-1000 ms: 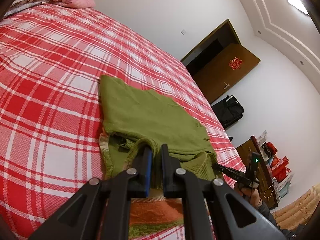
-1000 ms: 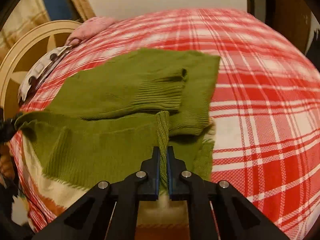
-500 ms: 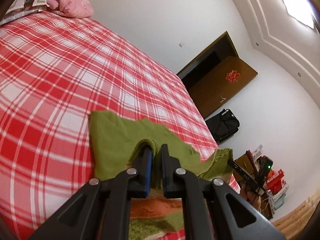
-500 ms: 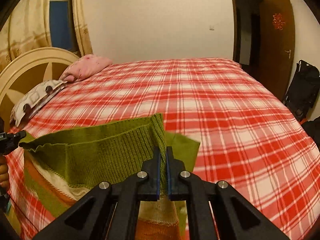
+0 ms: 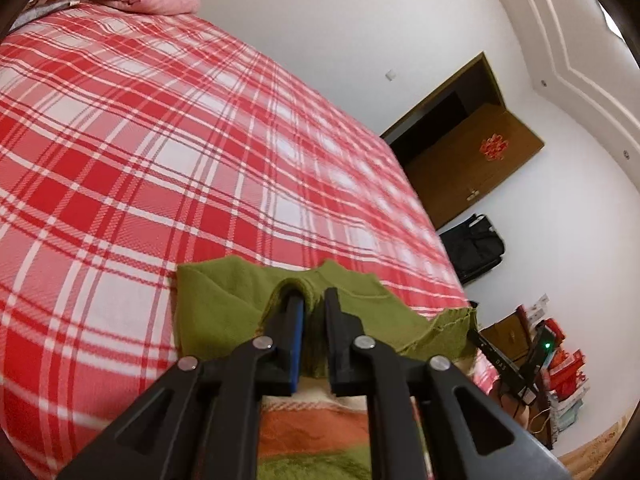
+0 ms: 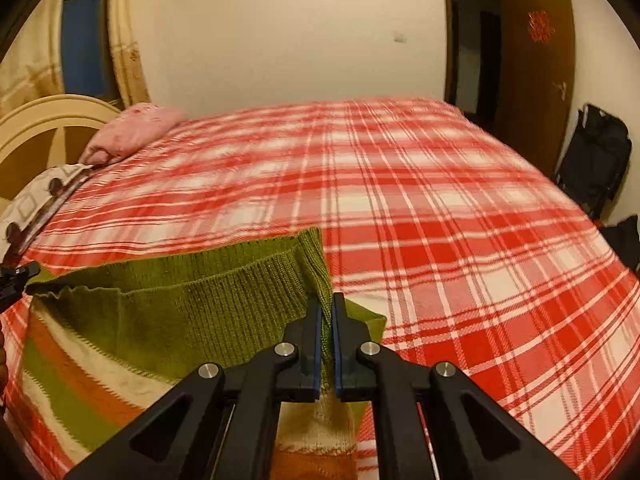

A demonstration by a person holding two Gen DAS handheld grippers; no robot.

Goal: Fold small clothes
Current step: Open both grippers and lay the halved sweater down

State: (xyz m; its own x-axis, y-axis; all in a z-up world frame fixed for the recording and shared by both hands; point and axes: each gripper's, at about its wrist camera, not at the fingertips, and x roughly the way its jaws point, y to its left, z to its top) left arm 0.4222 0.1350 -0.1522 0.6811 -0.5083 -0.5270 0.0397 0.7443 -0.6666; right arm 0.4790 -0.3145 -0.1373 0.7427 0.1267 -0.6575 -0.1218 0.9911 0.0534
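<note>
A wide bed (image 5: 168,128) with a red and white checked cover fills both views, with a pink pillow (image 6: 134,128) at its head, a brown door (image 5: 472,168) beyond the far side and a black bag (image 6: 592,160) on the floor by the wall.

Near the front edge of the bed is the small green jumper (image 6: 192,304), knitted, with cream and orange stripes across its lower part. It is raised off the cover along one ribbed edge, which runs taut between the two tools, while the rest hangs and trails onto the bed below.

The right gripper (image 6: 327,330) is clamped tight on one end of that ribbed edge, the knit pinched flat between its blue pads. The left gripper (image 5: 311,334) has a bunch of green fabric between its fingers at the other end; its jaws are parting slightly, though the cloth looks pinched there for now.

This seems to be the middle of a fold: the lifted edge is being carried over the body of the jumper. The next move calls for keeping the edge stretched level between both hands, bringing it down squarely onto the part lying flat so the corners line up, and only then letting go. If the left grip loosens too early, that corner will likely sag and the fold will go crooked.
</note>
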